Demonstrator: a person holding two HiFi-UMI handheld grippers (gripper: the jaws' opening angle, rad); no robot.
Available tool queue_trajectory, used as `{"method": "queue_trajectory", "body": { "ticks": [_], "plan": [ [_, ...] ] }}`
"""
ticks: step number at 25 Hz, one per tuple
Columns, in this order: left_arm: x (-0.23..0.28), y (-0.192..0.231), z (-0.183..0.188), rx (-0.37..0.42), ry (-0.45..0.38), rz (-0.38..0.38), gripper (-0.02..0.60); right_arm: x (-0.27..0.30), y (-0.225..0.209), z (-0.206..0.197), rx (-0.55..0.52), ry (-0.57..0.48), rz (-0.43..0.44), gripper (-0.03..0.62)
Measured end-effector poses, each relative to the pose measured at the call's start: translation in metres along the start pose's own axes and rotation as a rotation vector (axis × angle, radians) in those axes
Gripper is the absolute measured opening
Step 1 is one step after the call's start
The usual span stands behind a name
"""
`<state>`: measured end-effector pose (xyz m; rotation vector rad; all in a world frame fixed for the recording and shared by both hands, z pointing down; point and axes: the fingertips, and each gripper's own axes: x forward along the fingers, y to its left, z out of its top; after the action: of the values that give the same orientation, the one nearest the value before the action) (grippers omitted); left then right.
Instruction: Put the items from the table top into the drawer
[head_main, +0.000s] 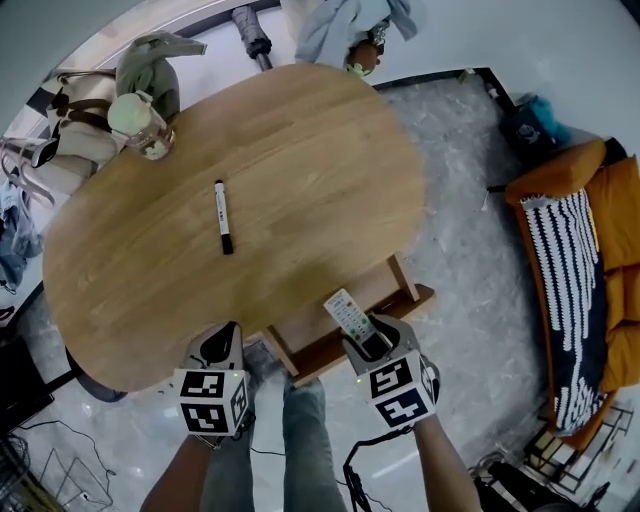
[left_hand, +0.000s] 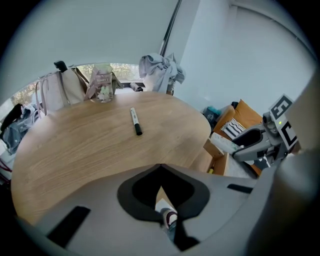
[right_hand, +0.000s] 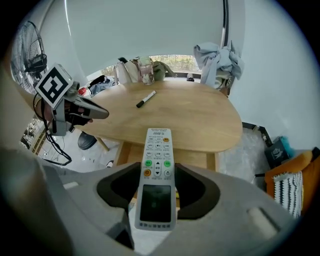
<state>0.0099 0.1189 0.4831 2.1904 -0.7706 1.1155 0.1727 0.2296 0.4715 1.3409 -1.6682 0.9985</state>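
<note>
Right gripper (right_hand: 158, 175) fingers clamp the remote control (right_hand: 158, 145) mid-length: light, stiff, probably slick plastic. Left gripper (left_hand: 160, 167) fingers together, empty.

The oval wooden table (head_main: 300, 150) bears a marker (head_main: 222, 216) and a clear jar (head_main: 150, 135).

Oval wood table (head_main: 300, 150) on a glossy grey marbled floor (head_main: 470, 250). Plain white walls (right_hand: 140, 25). Low window (right_hand: 172, 62) behind the table's far end, daylight coming in. Orange sofa (head_main: 610, 230) to the right with a black-and-white striped throw (head_main: 565, 270). Standing fan (right_hand: 30, 55) on the left. Loose cables (head_main: 60, 450) on the floor.
</note>
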Motion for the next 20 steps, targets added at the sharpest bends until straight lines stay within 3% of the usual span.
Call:
{"method": "queue_trajectory", "body": {
  "ticks": [10, 20],
  "plan": [
    [0.007, -0.018, -0.021, -0.045, 0.007, 0.035, -0.008, 0.007, 0.006, -0.036, -0.169, 0.083, 0.113, 0.216],
    [0.02, -0.028, -0.061, -0.147, 0.027, 0.065, -0.008, 0.047, 0.008, -0.052, -0.362, 0.149, 0.243, 0.216]
  ]
}}
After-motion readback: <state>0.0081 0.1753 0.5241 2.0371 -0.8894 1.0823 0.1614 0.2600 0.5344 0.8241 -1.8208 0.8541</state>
